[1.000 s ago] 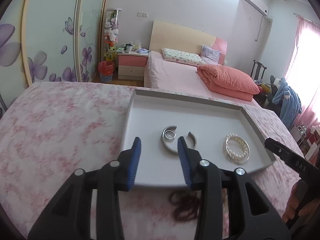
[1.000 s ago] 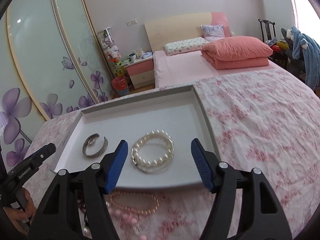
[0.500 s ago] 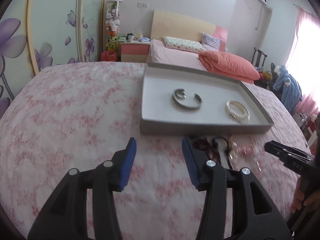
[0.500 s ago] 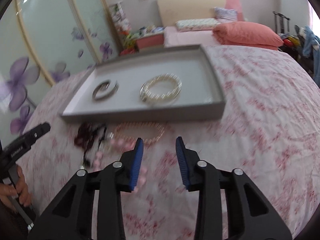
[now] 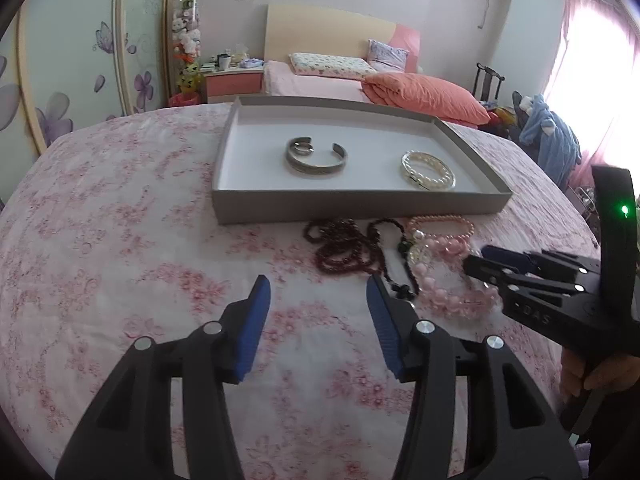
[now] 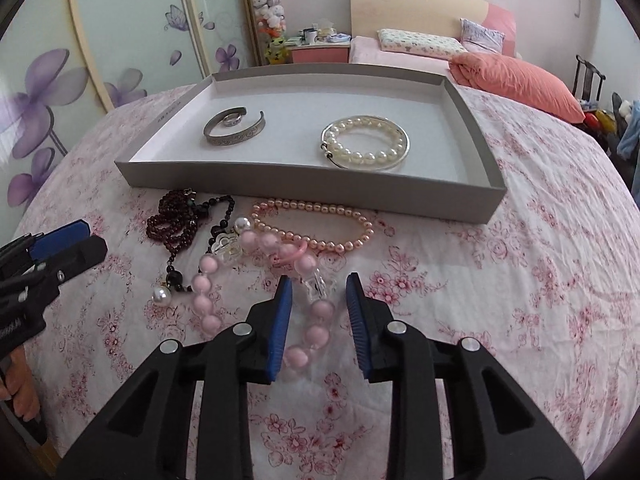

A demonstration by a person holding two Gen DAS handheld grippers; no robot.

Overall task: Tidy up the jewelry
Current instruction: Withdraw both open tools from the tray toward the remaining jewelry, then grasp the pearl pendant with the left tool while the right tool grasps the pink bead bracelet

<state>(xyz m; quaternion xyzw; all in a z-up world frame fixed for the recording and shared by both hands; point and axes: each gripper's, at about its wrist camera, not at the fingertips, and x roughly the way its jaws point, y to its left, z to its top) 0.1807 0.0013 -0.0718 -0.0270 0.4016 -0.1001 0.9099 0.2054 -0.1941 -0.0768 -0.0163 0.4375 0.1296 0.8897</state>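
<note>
A grey tray [image 6: 300, 184] on the floral cloth holds a silver cuff [image 6: 234, 128] with a ring [image 6: 232, 120] inside it and a white pearl bracelet [image 6: 366, 142]. Loose in front of the tray lie a dark red bead strand [image 6: 176, 220], a black strand [image 6: 174, 278], a small pink pearl bracelet [image 6: 316, 224] and a big pink bead bracelet [image 6: 317, 335]. My right gripper [image 6: 319, 280] straddles the big pink beads; its jaws are closing, with the pads still apart from the beads. My left gripper [image 5: 317, 282] hovers over bare cloth, near the dark red strand [image 5: 340, 248], jaws opening and empty.
The pink floral cloth [image 5: 120, 220] spreads wide on the left and the right. In the left wrist view the tray [image 5: 360, 202] sits ahead and a hand [image 5: 592, 372] holds the right gripper [image 5: 476, 258]. A bed [image 5: 420, 92] and wardrobe doors stand behind.
Both grippers have drawn back from over the tray and sunk towards the loose jewelry in front of it. The right jaws have narrowed around the big pink beads; the left jaws have widened.
</note>
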